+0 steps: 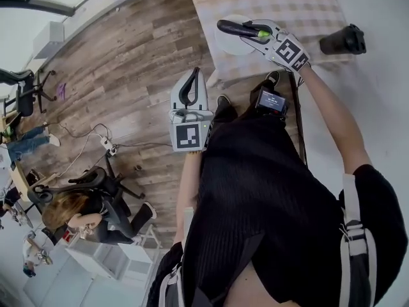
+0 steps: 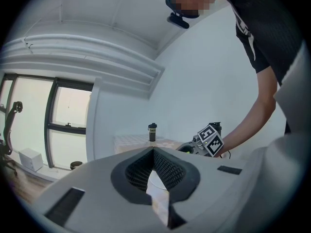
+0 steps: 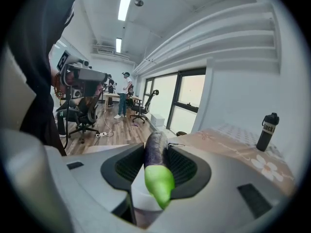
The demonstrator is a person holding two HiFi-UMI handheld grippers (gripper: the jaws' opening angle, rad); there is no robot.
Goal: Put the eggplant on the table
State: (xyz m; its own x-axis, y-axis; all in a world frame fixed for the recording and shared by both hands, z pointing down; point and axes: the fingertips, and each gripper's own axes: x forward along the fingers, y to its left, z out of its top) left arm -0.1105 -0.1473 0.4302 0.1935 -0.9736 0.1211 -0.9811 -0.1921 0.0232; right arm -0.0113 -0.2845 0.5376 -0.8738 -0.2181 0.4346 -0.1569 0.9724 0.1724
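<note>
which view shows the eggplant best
The right gripper view. The eggplant fills its centre, purple body and green cap clear, gripped in the right claw. The head view shows it small and dark above a white plate. The left gripper view shows at most a green speck beside that claw.

table (image 1: pixel 307 5) mostly bare, black bottle (image 1: pixel 343 40) at its edge, white plate (image 1: pixel 223 47) seemingly beneath right tool (image 1: pixel 238 29)
</note>
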